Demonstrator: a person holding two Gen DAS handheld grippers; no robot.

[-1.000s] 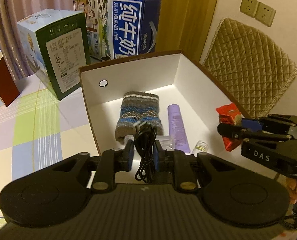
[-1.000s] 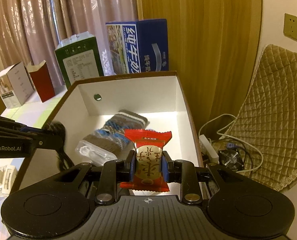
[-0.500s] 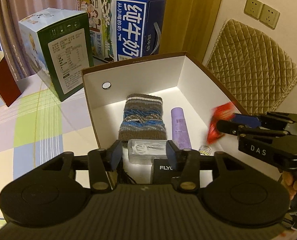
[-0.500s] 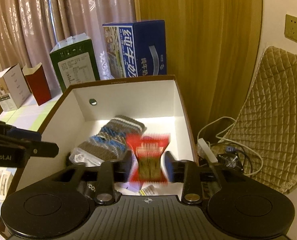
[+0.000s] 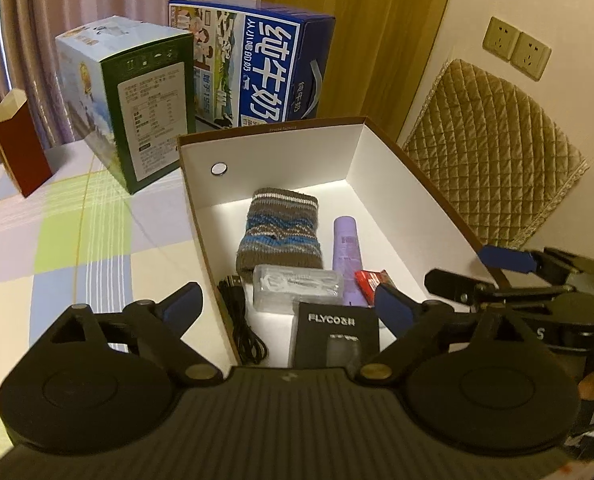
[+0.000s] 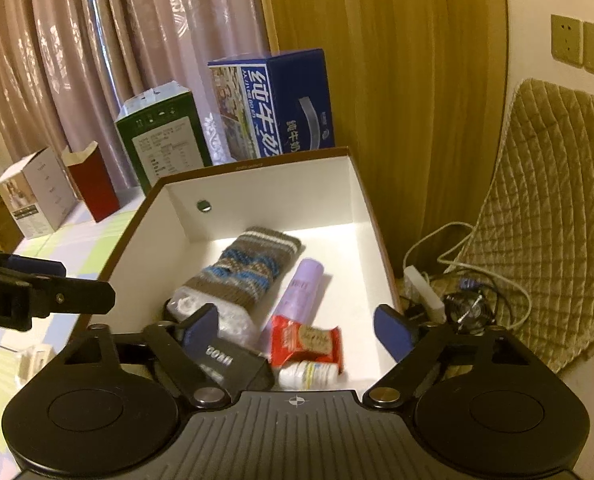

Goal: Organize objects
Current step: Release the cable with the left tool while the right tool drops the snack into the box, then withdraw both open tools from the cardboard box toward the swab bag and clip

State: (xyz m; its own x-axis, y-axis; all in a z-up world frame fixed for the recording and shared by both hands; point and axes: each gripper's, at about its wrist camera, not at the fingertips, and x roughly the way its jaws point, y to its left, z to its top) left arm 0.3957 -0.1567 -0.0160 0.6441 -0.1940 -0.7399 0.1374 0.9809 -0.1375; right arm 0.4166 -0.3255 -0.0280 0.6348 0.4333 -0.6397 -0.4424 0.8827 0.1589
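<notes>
Both grippers, left gripper (image 5: 287, 300) and right gripper (image 6: 297, 326), gape empty above the white box (image 6: 361, 216); red snack packet (image 6: 307, 344) lies inside at 6 o'clock of the purple tube (image 6: 303, 286).

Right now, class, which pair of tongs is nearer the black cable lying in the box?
Left. The left tongs hang open almost directly over the black cable at the box's left wall; the right tongs hang open over the red snack packet, farther right.

Checked worktop and what stands on it

The worktop (image 5: 77, 240) wears a pastel checked cloth. On it stand an open white box (image 5: 273, 168), a green carton (image 5: 153, 112), a blue milk carton (image 5: 265, 72) behind, and a dark red box (image 5: 21, 152).
</notes>
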